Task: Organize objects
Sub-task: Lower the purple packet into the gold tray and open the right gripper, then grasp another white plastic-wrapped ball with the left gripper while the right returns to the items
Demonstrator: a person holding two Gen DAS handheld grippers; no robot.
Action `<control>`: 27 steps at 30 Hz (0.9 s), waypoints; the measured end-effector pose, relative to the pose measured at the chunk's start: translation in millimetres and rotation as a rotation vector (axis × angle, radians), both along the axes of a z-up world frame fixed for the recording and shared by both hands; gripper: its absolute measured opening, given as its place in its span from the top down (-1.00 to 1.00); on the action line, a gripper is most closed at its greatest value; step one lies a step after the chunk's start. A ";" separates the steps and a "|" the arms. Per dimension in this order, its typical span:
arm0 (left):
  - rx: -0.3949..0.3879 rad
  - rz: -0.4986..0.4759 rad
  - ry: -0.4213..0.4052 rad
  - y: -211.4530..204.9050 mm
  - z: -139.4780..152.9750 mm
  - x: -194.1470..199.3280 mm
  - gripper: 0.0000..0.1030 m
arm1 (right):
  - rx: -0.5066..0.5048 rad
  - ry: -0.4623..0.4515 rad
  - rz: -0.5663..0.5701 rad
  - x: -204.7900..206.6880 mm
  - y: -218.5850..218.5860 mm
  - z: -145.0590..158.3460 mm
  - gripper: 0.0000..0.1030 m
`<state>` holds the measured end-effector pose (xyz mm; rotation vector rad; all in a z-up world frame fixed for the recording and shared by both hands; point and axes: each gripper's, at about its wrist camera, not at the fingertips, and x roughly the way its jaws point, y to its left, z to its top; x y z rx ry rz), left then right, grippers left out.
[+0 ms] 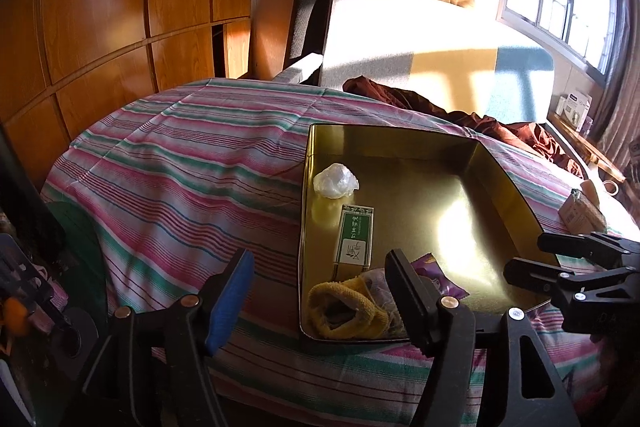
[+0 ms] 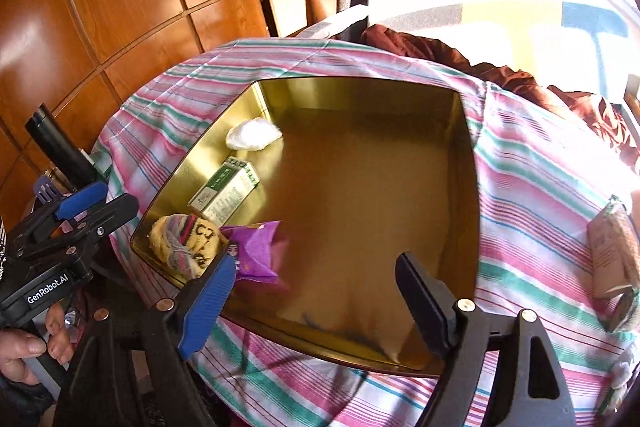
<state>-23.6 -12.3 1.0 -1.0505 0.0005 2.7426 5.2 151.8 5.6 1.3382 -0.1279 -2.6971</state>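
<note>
Risks, from the left: could clip the yellow sock roll (image 1: 348, 311) or the near-left rim of the gold tin (image 2: 468, 147) if the left gripper (image 1: 320, 279) dips, since its open jaws straddle that corner closely. Could also crowd the left wall further, where the white plastic wad (image 2: 254, 134), green-and-white box (image 2: 224, 193), sock roll and purple sachet (image 2: 256, 253) already sit in a row, with the sachet tilted just beside the right gripper's blue pad (image 2: 212, 299) and likely to be dragged out by any sideways sweep. Further right, may shove the brown carton (image 2: 610, 251) off the striped cloth (image 2: 540, 187), as it lies near the edge, outside the tin and not yet put away.

Poses: left gripper angled down at the tin's near-left corner, jaws released, nothing pressed between the pads, a hand (image 2: 24, 351) wrapped around its handle. Right gripper (image 2: 320, 291) pitched more steeply over the tin's bare floor, jaws spread wide and empty.
</note>
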 end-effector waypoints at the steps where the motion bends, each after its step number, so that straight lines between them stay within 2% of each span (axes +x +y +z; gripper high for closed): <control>1: -0.002 -0.011 0.004 3.6 1.6 1.5 -0.36 | 0.008 0.003 -0.026 3.3 11.2 2.4 -0.63; 7: -0.017 -0.099 0.027 32.4 10.1 7.7 -0.43 | 0.049 -0.008 -0.191 29.0 85.2 6.7 -0.63; 12: -0.027 -0.182 0.032 62.7 15.3 9.6 -0.45 | 0.064 -0.030 -0.373 59.0 157.0 7.4 -0.63; 15: -0.020 -0.245 0.027 83.4 17.4 12.3 -0.60 | 0.051 -0.023 -0.513 80.3 203.3 11.8 -0.67; 17: -0.020 -0.295 0.025 99.8 18.8 15.4 -0.66 | 0.029 -0.008 -0.617 97.4 236.2 15.9 -0.67; 19: -0.018 -0.349 0.024 117.6 20.0 19.6 -0.87 | 0.006 0.008 -0.717 113.9 265.7 19.7 -0.67; 21: -0.014 -0.400 0.018 136.2 21.0 24.1 -0.95 | -0.031 0.024 -0.806 130.6 293.0 22.0 -0.67; 24: -0.013 -0.466 0.009 163.5 21.3 30.0 -0.99 | -0.099 0.029 -0.909 152.6 327.3 20.3 -0.68; 27: -0.021 -0.528 0.005 189.8 21.3 37.9 -0.99 | -0.213 0.030 -0.973 170.5 350.9 10.2 -0.68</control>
